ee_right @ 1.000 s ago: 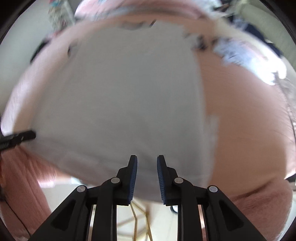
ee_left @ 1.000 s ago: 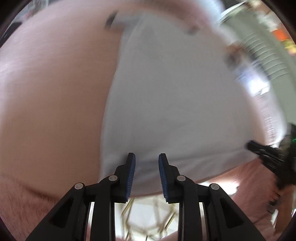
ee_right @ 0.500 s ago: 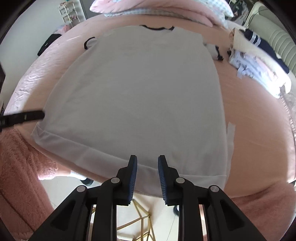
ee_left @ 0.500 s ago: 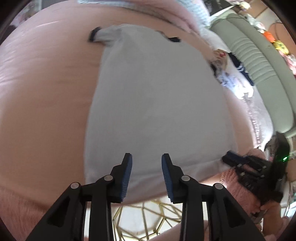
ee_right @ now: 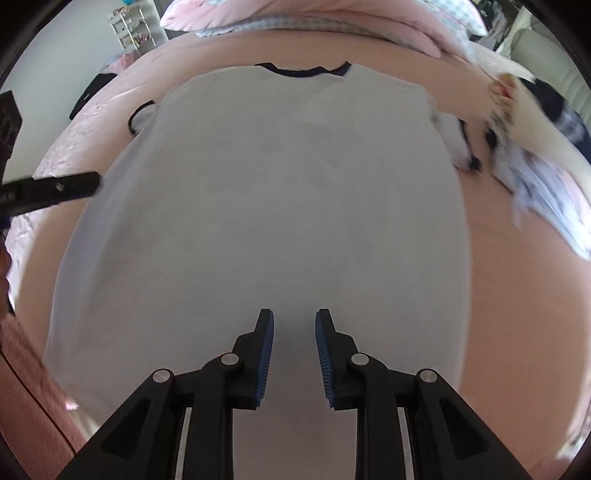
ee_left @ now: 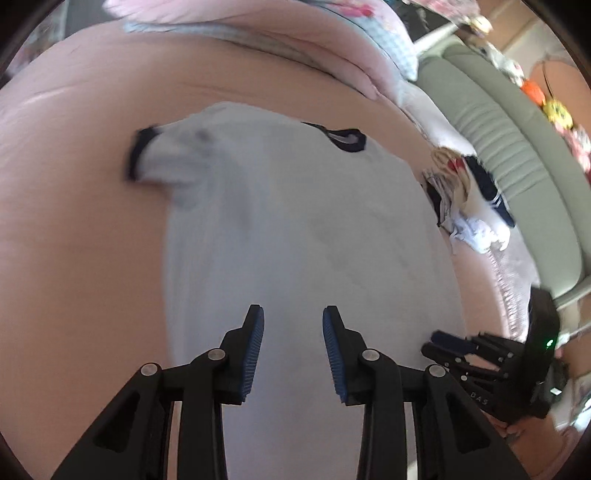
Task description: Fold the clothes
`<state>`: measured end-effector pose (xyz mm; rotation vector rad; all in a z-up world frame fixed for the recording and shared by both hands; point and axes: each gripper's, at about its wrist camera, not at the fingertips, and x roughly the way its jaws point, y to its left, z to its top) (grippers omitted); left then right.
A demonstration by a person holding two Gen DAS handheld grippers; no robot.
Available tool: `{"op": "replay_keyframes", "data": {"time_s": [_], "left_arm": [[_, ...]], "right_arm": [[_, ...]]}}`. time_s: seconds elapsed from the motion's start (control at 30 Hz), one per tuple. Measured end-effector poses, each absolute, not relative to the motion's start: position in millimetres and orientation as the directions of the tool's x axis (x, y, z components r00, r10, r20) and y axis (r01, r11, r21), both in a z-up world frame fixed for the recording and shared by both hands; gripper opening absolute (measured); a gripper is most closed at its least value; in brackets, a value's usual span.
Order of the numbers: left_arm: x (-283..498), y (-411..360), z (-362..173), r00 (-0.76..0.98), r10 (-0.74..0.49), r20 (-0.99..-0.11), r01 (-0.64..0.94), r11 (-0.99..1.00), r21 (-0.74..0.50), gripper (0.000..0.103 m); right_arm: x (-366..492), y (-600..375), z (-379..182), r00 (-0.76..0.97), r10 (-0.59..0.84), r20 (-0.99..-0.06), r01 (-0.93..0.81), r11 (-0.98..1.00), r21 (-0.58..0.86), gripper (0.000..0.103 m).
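A white T-shirt (ee_right: 269, 192) with dark navy trim at the collar and sleeve cuffs lies flat on the pink bed, collar far from me. It also shows in the left wrist view (ee_left: 295, 229). My left gripper (ee_left: 293, 317) is open and empty above the shirt's lower left part. My right gripper (ee_right: 294, 319) is open and empty above the shirt's lower middle. The right gripper also shows in the left wrist view (ee_left: 447, 341) at the shirt's right edge. One left gripper finger (ee_right: 55, 190) shows at the shirt's left edge in the right wrist view.
A pile of other clothes (ee_right: 535, 133) lies to the right of the shirt, also seen in the left wrist view (ee_left: 469, 195). Pink pillows and bedding (ee_right: 314, 18) lie beyond the collar. A green padded headboard or sofa (ee_left: 517, 155) stands at the right.
Both grippers have moved forward from the hem edge over the shirt, so the floor below the bed edge has left view. Both stay open and empty.
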<state>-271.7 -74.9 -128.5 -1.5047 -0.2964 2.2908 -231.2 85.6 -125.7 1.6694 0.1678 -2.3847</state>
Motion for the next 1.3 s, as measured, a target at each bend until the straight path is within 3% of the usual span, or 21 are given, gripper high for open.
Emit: {"op": "replay_keyframes", "data": {"time_s": [0.17,0.37,0.47,0.6,0.83,0.87,0.9,0.93,1.17,1.3], "left_arm": [[-288,-97,-160,-0.296,0.319,-0.900,-0.132,-0.947,-0.293,0.030],[-292,-201,-141,-0.409,0.300,-0.862,0.041,-0.937,-0.346,0.030],[-319,-218,-129,-0.492,0.332,-0.804,0.039,-0.915,-0.402,0.030],[-351,-205,-129,-0.546,0.367,-0.753,-0.023,-0.905,-0.424,0.048],[-372,-177,-160,-0.547,0.395,-0.738,-0.064,-0.899,-0.434,0.049],[-371,-179,-164,-0.549,0.413,-0.727,-0.055,-0.886,-0.461,0.044],[-369,-182,-165,-0.560,0.420,-0.714,-0.052,-0.878,-0.476,0.013],[-369,-183,-166,-0.557,0.413,-0.721,-0.051,-0.883,-0.466,0.002],[-364,-206,-125,-0.615,0.323,-0.719,-0.034,-0.922,-0.386,0.002],[-365,-206,-110,-0.641,0.210,-0.738,-0.039,-0.969,-0.242,0.002]], "right_arm": [[-269,85,-138,-0.335,-0.111,-0.936,0.278,-0.960,0.014,0.024],[-302,81,-136,-0.335,-0.132,-0.933,0.281,-0.959,0.034,0.025],[-329,64,-118,-0.362,-0.186,-0.914,0.296,-0.952,0.076,0.025],[-395,1,-87,-0.396,-0.281,-0.874,0.324,-0.934,0.153,0.025],[-456,-75,-86,-0.420,-0.239,-0.876,0.399,-0.915,0.059,0.025],[-462,-83,-87,-0.421,-0.233,-0.877,0.405,-0.913,0.048,0.025],[-458,-82,-90,-0.410,-0.234,-0.882,0.398,-0.915,0.059,0.025],[-449,-75,-90,-0.397,-0.239,-0.886,0.394,-0.916,0.071,0.025],[-440,-68,-95,-0.370,-0.238,-0.898,0.389,-0.918,0.083,0.025],[-436,-72,-94,-0.376,-0.214,-0.902,0.414,-0.909,0.044,0.026]]}}
